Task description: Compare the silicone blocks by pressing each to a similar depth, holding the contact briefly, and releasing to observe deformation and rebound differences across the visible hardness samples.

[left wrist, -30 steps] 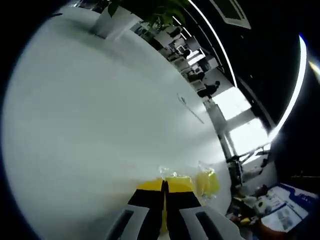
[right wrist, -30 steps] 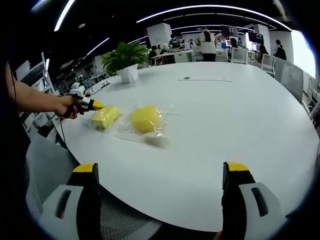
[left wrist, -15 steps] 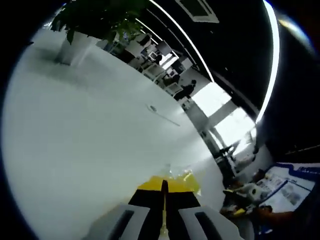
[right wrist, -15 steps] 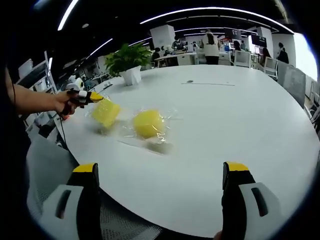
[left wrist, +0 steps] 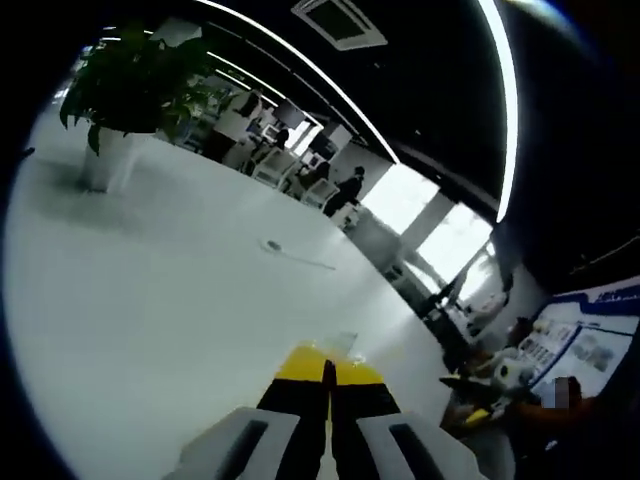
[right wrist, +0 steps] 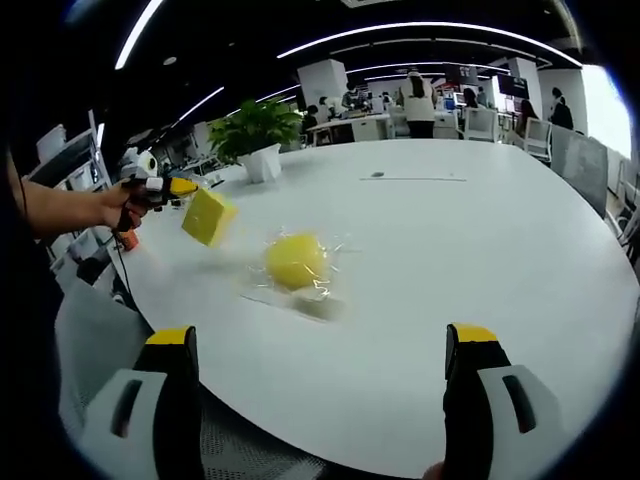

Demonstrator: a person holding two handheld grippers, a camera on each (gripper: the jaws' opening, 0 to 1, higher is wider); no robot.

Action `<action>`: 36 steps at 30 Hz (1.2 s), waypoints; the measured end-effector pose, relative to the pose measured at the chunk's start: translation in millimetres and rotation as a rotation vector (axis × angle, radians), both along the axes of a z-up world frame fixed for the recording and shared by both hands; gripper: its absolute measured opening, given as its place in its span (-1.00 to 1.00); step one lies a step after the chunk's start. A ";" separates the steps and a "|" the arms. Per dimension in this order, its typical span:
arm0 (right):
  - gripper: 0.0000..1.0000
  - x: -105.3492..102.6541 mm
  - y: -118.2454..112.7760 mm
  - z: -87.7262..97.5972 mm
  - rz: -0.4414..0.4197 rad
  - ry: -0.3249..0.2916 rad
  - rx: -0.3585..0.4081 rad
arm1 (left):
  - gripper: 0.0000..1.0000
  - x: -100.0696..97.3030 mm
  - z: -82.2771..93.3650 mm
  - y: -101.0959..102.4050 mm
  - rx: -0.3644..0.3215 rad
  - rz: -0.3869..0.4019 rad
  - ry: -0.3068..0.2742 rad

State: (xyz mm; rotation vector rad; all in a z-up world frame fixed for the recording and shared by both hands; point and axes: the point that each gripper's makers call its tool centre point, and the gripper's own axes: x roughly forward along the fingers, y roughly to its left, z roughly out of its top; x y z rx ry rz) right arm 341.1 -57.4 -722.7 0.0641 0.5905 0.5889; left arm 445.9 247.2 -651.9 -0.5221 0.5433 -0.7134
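Square block (right wrist: 208,216) now aloft in left gripper (right wrist: 181,186).

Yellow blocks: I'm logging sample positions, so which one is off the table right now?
The flat square block, dangling from the left gripper. The rounded block lies on the white table.

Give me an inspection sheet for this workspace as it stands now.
Surface: round white table, mostly bare.
Job's things: bagged yellow square block lifted off the table in the left claw; bagged yellow round block resting on the table.
Clutter: potted plant and a thin flat item at the far side.
Grippers: left claw shut on the square block's bag; right claw open, holding nothing.
Cables: nothing seen.
Surroundings: open office, desks, people standing behind.
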 end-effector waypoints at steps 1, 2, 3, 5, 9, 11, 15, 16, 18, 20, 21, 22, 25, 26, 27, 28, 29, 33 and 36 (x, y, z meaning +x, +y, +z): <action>0.93 0.0 0.1 1.0 -0.001 -0.002 0.001 | -1.00 0.1 4.3 -0.8 -0.002 -0.001 -0.014; 0.93 0.5 0.1 2.9 -0.001 -0.004 0.005 | -1.00 -0.3 10.6 -2.6 -0.009 -0.005 -0.024; 0.93 1.0 0.2 4.4 -0.002 -0.007 0.009 | -1.00 -1.0 14.7 -4.4 -0.022 -0.007 -0.020; 0.93 2.6 -0.2 8.4 -0.004 -0.014 0.016 | -1.00 -3.2 24.1 -7.5 -0.023 -0.013 -0.036; 0.93 6.4 0.6 17.7 -0.008 -0.026 0.035 | -1.00 -8.5 47.6 -13.5 -0.020 -0.037 -0.100; 0.93 8.3 3.6 24.5 0.013 -0.055 0.045 | -1.00 -9.8 58.9 -14.2 -0.025 -0.043 -0.124; 0.93 11.6 8.8 33.7 0.039 -0.079 0.053 | -1.00 -13.0 79.0 -14.2 -0.029 -0.044 -0.164; 0.93 12.7 10.6 36.6 0.047 -0.088 0.063 | -1.00 -13.4 82.1 -14.0 -0.028 -0.043 -0.169; 0.93 14.7 12.2 42.7 0.055 -0.103 0.065 | -1.00 -15.2 88.7 -14.5 -0.034 -0.050 -0.181; 0.93 17.9 13.7 49.3 0.065 -0.116 0.074 | -1.00 -18.0 97.4 -14.7 -0.041 -0.055 -0.195; 0.93 19.3 14.2 52.3 0.068 -0.125 0.077 | -1.00 -19.0 100.4 -14.8 -0.043 -0.057 -0.201; 0.93 22.4 14.7 57.4 0.073 -0.142 0.085 | -1.00 -20.4 105.6 -14.9 -0.046 -0.061 -0.212; 0.93 28.5 16.4 70.1 0.088 -0.184 0.102 | -1.00 -23.6 117.0 -16.9 -0.048 -0.076 -0.229; 0.93 31.2 17.4 74.4 0.097 -0.188 0.106 | -1.00 -24.4 122.4 -17.6 -0.054 -0.082 -0.236; 0.93 32.3 18.6 77.3 0.106 -0.191 0.110 | -1.00 -24.5 124.0 -17.8 -0.055 -0.084 -0.238; 0.93 34.5 20.6 81.6 0.118 -0.195 0.114 | -1.00 -24.8 129.4 -18.4 -0.056 -0.088 -0.246; 0.93 35.4 21.9 84.5 0.125 -0.197 0.116 | -1.00 -26.0 136.3 -19.6 -0.058 -0.091 -0.258; 0.93 40.5 31.4 98.7 0.169 -0.229 0.131 | -1.00 -26.9 151.5 -23.9 -0.073 -0.104 -0.280; 0.93 42.3 40.4 104.9 0.204 -0.242 0.134 | -1.00 -30.0 160.7 -30.5 -0.086 -0.121 -0.302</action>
